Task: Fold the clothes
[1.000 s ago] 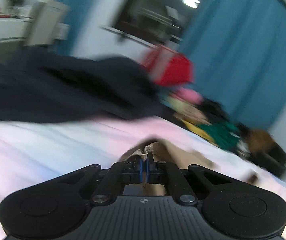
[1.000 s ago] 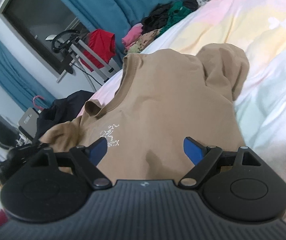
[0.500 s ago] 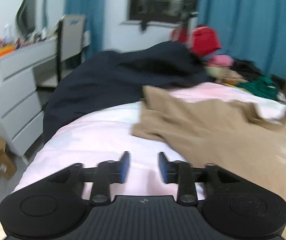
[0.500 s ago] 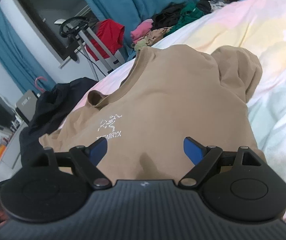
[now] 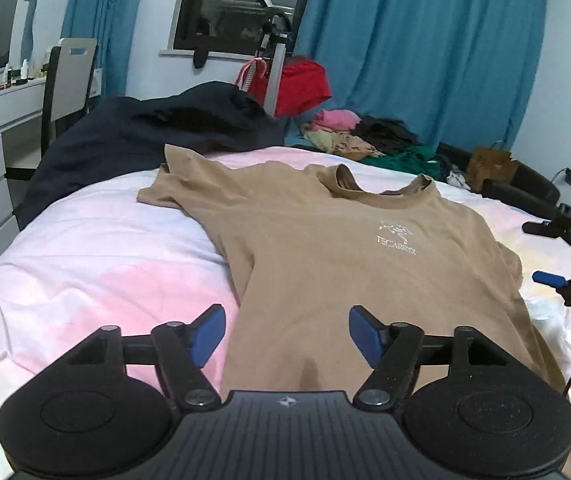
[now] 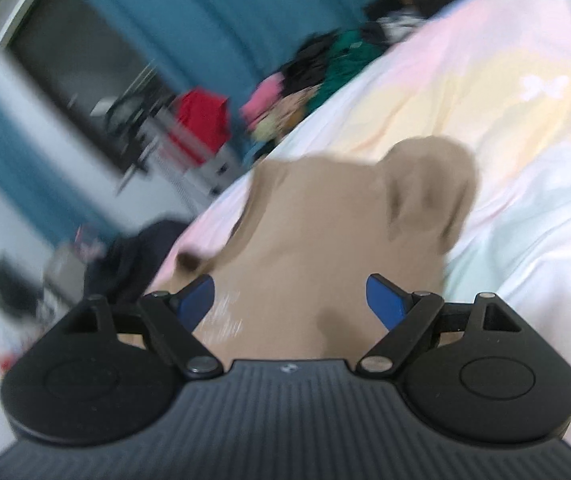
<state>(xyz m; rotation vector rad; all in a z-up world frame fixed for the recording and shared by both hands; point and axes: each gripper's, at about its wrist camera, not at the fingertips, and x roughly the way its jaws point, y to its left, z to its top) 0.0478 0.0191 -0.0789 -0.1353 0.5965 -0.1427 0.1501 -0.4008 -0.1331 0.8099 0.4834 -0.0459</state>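
Tan T-shirt [image 5: 325, 248] spread flat, logo up

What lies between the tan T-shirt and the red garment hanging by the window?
In the left wrist view, a dark navy garment heaped on the bed lies between the tan T-shirt and the red garment.

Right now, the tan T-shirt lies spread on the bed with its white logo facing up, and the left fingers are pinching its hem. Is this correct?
Not quite. The tan T-shirt does lie spread on the bed with its white logo facing up, but the left fingers are not pinching the hem: they are opening, with nothing clamped between them. The left wrist view shows this.
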